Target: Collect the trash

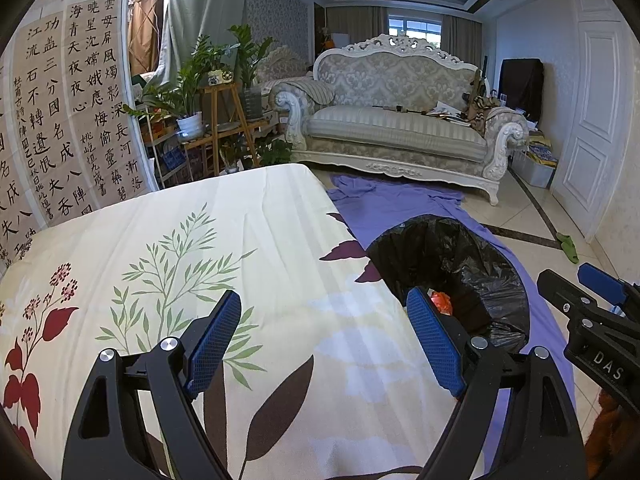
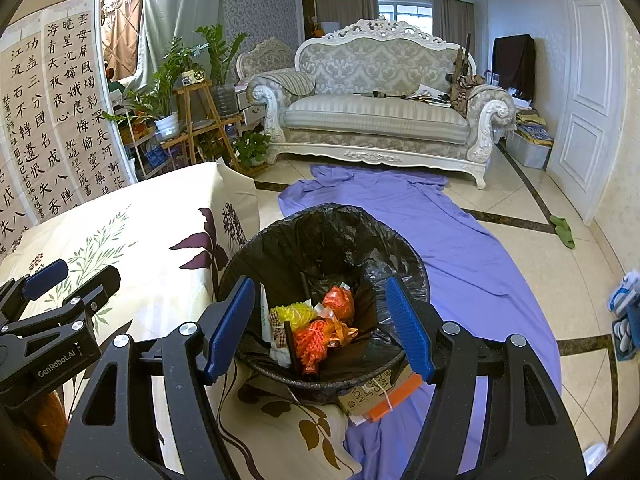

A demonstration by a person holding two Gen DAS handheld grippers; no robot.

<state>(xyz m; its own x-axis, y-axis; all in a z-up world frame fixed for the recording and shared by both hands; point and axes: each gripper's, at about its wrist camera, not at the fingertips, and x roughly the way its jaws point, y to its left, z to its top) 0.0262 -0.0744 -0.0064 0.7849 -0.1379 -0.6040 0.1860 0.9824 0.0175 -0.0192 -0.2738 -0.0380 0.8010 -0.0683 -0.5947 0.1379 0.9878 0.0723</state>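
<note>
A trash bin lined with a black bag (image 2: 332, 240) stands on the floor beside the table; it also shows in the left wrist view (image 1: 472, 264). Inside lie orange netting (image 2: 312, 340), a yellow net (image 2: 298, 314), an orange wrapper (image 2: 340, 300) and white scraps. My right gripper (image 2: 320, 328) is open and empty, directly above the bin. My left gripper (image 1: 326, 332) is open and empty over the flower-print tablecloth (image 1: 200, 280), left of the bin. A brown and orange carton (image 2: 380, 396) lies on the floor against the bin's near side.
A purple sheet (image 2: 440, 232) covers the floor from the bin to a white sofa (image 2: 380, 112). Plants on wooden stands (image 2: 192, 92) stand at the left. A green slipper (image 2: 562, 230) lies near the white door (image 2: 588, 88).
</note>
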